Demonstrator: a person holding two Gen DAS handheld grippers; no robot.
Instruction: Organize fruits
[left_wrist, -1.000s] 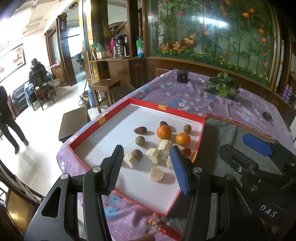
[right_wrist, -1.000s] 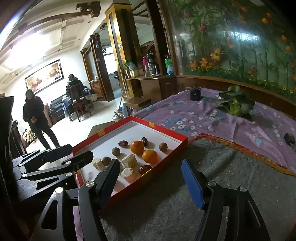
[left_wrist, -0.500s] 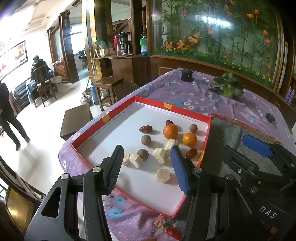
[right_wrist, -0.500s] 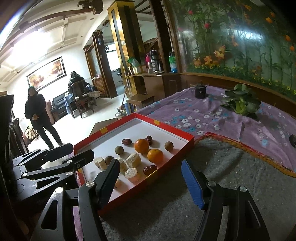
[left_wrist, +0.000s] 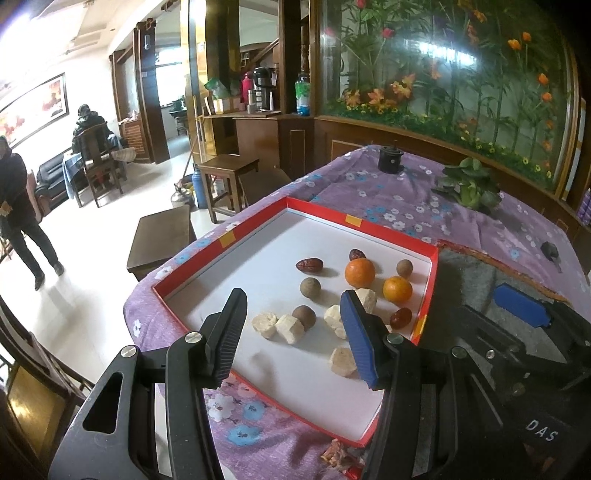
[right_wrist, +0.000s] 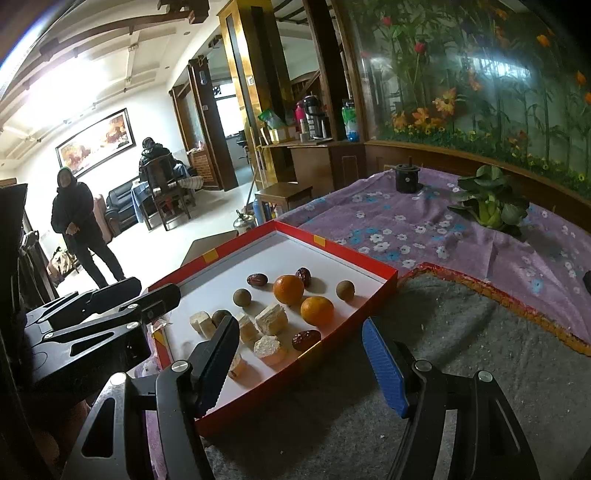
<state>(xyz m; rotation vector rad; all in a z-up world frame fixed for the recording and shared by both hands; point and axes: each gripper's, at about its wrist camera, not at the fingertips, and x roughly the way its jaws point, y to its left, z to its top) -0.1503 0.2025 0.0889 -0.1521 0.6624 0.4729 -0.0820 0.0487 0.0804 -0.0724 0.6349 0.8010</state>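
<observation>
A: Where is the fruit?

B: All of it lies in the red tray (left_wrist: 428, 288) with the white floor, on the purple flowered cloth (left_wrist: 388, 199). 2 oranges sit toward the tray's right side, the larger orange (left_wrist: 359, 272) just beside the smaller orange (left_wrist: 397, 289).

A: And the dark pieces?

B: 3 red dates: one date (left_wrist: 309, 264) left of the larger orange, a second date (left_wrist: 357, 254) just behind it, a third date (left_wrist: 401, 318) near the right wall. There are also 3 brown round fruits, possibly longans, though the view is too coarse to be sure; one brown fruit (left_wrist: 310, 287) lies in the middle of the spread.

A: The pale lumps?

B: Several cream chunks cluster at the near end; one cream chunk (left_wrist: 290, 328) touches a brown ball.

A: The grippers?

B: The left gripper (left_wrist: 291, 332) hovers above the tray's near end, jaws wide apart with nothing between them. The right gripper (right_wrist: 301, 354) is over the grey felt mat (right_wrist: 461, 332) just beside the tray's right wall, jaws likewise spread wide and holding nothing.

A: Anything else on the table?

B: A leafy green plant (right_wrist: 487, 206) and a small black pot (right_wrist: 407, 178) at the far side, well apart from the tray.
</observation>
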